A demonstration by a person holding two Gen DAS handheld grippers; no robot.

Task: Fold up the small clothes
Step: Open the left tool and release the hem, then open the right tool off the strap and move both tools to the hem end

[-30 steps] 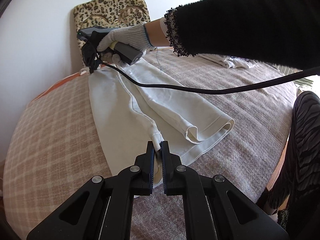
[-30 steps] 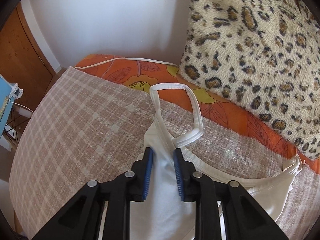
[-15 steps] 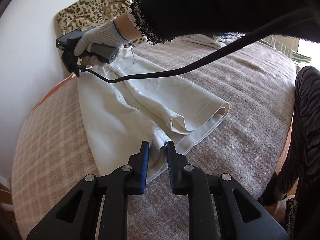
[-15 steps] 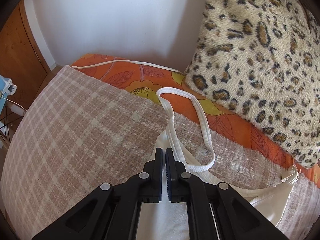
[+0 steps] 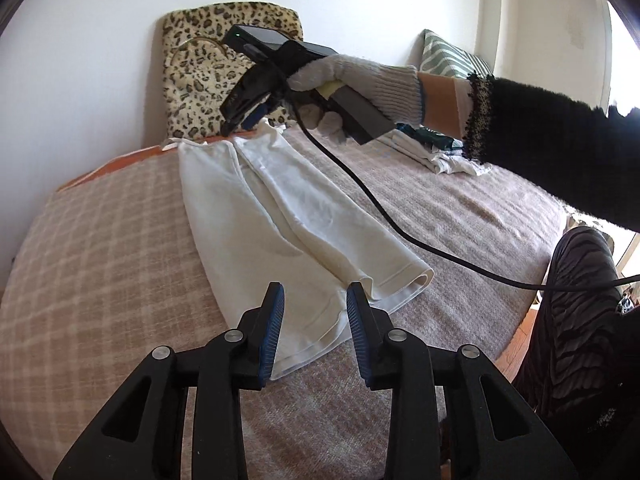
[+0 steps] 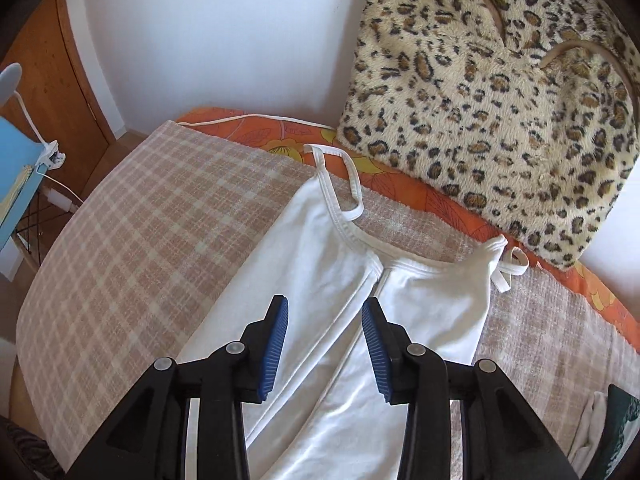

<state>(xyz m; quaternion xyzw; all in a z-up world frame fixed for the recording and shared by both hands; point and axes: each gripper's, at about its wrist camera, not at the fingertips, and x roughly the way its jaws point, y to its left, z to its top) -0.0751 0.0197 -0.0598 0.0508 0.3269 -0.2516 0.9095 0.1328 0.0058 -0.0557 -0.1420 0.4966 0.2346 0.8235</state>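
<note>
A white strappy top (image 5: 280,220) lies flat on the checked blanket (image 5: 100,260), folded lengthwise with both sides turned in to the middle. My left gripper (image 5: 316,300) is open and empty just above its hem end. My right gripper (image 6: 324,312) is open and empty above the neckline end (image 6: 360,240); it also shows in the left wrist view (image 5: 248,112), raised off the cloth in a gloved hand. One strap (image 6: 340,172) lies on the orange sheet, the other (image 6: 508,268) is bunched at the right.
A leopard-print cushion (image 6: 500,100) leans on the wall behind the top. A pile of other clothes (image 5: 440,156) lies on the far right of the bed. A black cable (image 5: 400,232) trails across the blanket. A blue bedside stand (image 6: 16,168) is at the left.
Both grippers were shut on the top, let go and opened. Both have lifted back from the cloth, which now lies flat.
</note>
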